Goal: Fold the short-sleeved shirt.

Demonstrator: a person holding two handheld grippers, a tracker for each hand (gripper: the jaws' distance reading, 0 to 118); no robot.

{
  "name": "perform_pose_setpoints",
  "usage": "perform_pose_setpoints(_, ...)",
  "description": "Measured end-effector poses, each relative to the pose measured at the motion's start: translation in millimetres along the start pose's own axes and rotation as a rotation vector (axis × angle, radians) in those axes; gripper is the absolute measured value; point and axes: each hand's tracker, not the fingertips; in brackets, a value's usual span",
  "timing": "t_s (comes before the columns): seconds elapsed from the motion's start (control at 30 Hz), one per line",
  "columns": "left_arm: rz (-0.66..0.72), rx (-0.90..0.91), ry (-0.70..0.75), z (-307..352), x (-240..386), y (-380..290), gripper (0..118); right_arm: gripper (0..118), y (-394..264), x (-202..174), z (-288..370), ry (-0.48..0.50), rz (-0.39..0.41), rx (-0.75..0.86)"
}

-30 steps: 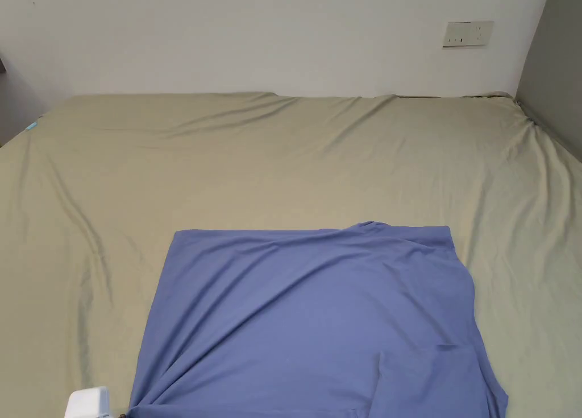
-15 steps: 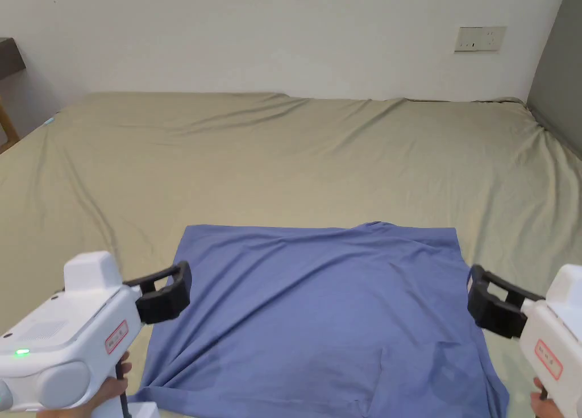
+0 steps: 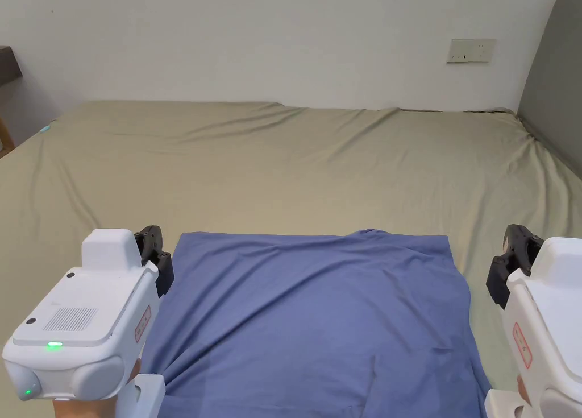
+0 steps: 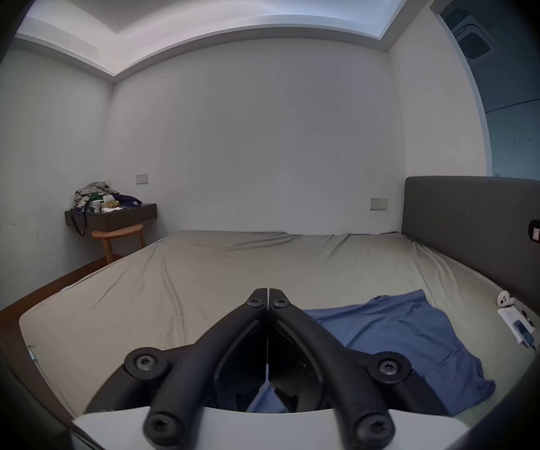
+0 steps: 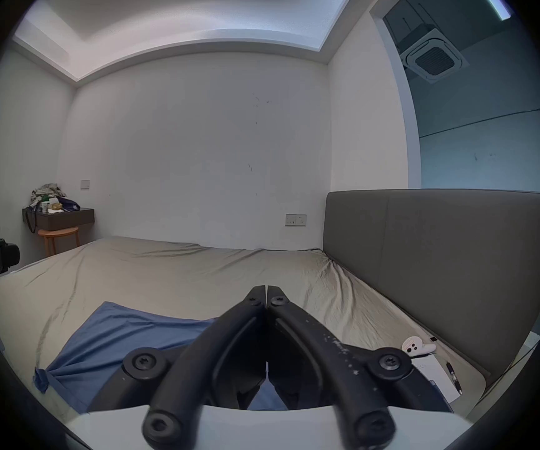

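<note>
Blue shirt, wrinkled, partly folded

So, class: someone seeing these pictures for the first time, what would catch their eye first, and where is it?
The blue shirt stands out first, spread on the near part of the beige bed. Next come the two white devices flanking it: the left hand-held gripper beside its left edge and the right hand-held gripper off its right edge, both with jaws closed and empty.

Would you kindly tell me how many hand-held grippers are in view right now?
2. The left hand-held gripper is raised beside the blue shirt's left edge, the right hand-held gripper beside its right edge. Both have their jaws closed on nothing.
</note>
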Motion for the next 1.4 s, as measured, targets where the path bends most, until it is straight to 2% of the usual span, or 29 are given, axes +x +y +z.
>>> perform_pose_setpoints(0.17, -0.022, -0.191, 0.022, -7, -20, -16, 0, 1, -2, 2, -3, 0.015, -0.009, -0.015)
perform_pose_setpoints(0.4, 0.081, -0.582, -0.039, -15, -74, -73, 0, 1, -6, 4, -6, 0.027, -0.003, -0.035)
perform_pose_setpoints(0.47, 0.112, -0.637, -0.030, -9, -83, -90, 4, 1, -8, 4, -7, 0.025, -0.001, -0.040)
perform_pose_setpoints(0.5, 0.113, -0.678, -0.026, -9, -87, -97, 17, 1, -8, 3, -7, 0.024, 0.000, -0.041)
perform_pose_setpoints(0.57, 0.114, -0.740, -0.021, -13, -94, -116, 77, 1, -10, 3, -7, 0.020, -0.004, -0.044)
perform_pose_setpoints(0.6, 0.116, -0.762, -0.024, -15, -95, -124, 100, 1, -10, 4, -8, 0.019, -0.005, -0.045)
perform_pose_setpoints(0.63, 0.128, -0.760, -0.020, -16, -96, -132, 116, 1, -11, 3, -8, 0.018, -0.007, -0.049)
perform_pose_setpoints(0.7, 0.133, -0.773, -0.010, -17, -91, -144, 112, 1, -12, 3, -10, 0.019, -0.011, -0.058)
perform_pose_setpoints(0.73, 0.126, -0.785, -0.006, -20, -90, -153, 102, 1, -13, 4, -10, 0.019, -0.011, -0.062)
perform_pose_setpoints(0.8, 0.125, -0.802, 0.003, -25, -90, -170, 75, 1, -16, 5, -11, 0.017, -0.009, -0.070)
perform_pose_setpoints(0.83, 0.124, -0.825, -0.001, -28, -88, -178, 49, 1, -17, 6, -10, 0.016, -0.006, -0.074)
perform_pose_setpoints(0.9, 0.134, -0.859, -0.013, -29, -88, -191, 18, 1, -20, 9, -9, 0.011, -0.003, -0.081)
perform_pose_setpoints(0.93, 0.131, -0.854, -0.014, -27, -88, -195, 11, 1, -22, 11, -7, 0.007, -0.001, -0.082)
perform_pose_setpoints(1.0, 0.140, -0.812, -0.010, -21, -90, -194, 8, 1, -26, 15, -3, -0.007, 0.003, -0.088)
perform_pose_setpoints(1.13, 0.197, -0.768, -0.010, -13, -96, -179, 7, 2, -50, 23, 0, -0.024, -0.010, -0.185)
perform_pose_setpoints(1.17, 0.194, -0.753, -0.010, -12, -96, -174, 7, 7, -61, 25, -1, -0.012, -0.014, -0.244)
perform_pose_setpoints(1.2, 0.193, -0.744, -0.014, -10, -96, -170, 7, 18, -72, 28, -2, -0.004, -0.020, -0.299)
perform_pose_setpoints(1.33, 0.171, -0.712, -0.033, -9, -91, -158, 7, 100, -135, 36, -1, 0.022, -0.045, -0.566)
perform_pose_setpoints(1.37, 0.159, -0.708, -0.034, -11, -90, -159, 7, 111, -151, 35, 0, 0.008, -0.046, -0.603)
perform_pose_setpoints(1.4, 0.153, -0.707, -0.035, -11, -89, -157, 7, 111, -165, 33, 2, -0.002, -0.039, -0.624)
